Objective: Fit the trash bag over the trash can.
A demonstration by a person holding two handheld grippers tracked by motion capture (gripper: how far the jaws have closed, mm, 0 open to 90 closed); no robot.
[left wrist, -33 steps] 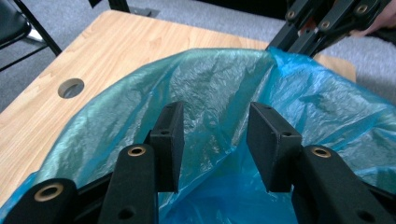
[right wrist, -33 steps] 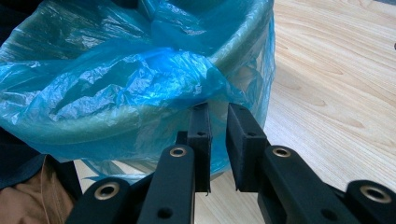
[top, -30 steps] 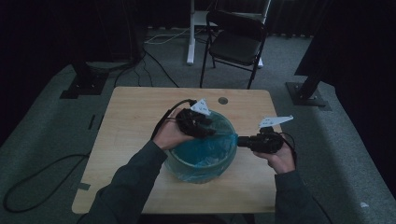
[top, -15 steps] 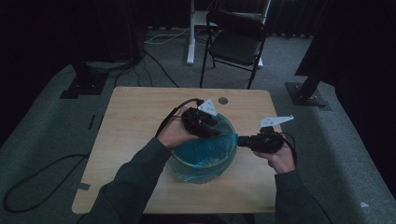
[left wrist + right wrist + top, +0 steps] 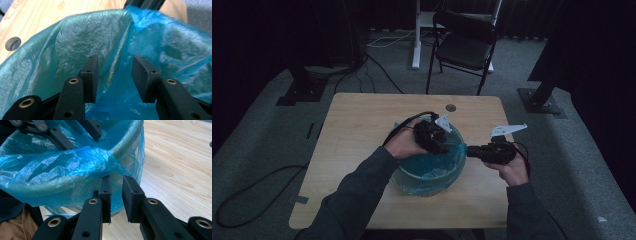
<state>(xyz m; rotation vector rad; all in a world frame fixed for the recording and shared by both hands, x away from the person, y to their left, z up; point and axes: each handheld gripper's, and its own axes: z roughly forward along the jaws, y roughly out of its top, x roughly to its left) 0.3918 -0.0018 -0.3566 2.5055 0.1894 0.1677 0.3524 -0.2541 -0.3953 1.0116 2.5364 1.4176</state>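
Overhead, one round bin [image 5: 428, 172] lined with one blue plastic bag [image 5: 447, 150] sits on the near half of the one wooden table [image 5: 357, 130], with one folding chair [image 5: 464, 47] on the floor beyond. The left gripper [image 5: 437, 142] reaches down into the bin's mouth over the far rim; the right gripper [image 5: 469, 151] lies level at the bin's right rim. No writing is legible anywhere.

Along the left gripper [image 5: 115, 77], the jaws stand well apart inside the bag [image 5: 75, 42], a fold of film rising between them without either pad pressing on it, so it is released.

Along the right gripper [image 5: 116, 195], the jaws are narrowly parted at the bag's [image 5: 62, 170] overhang on the rim [image 5: 125, 145]; they have just been opening, and a bit of film seems to lie in the gap, though whether it is pinched I cannot tell.
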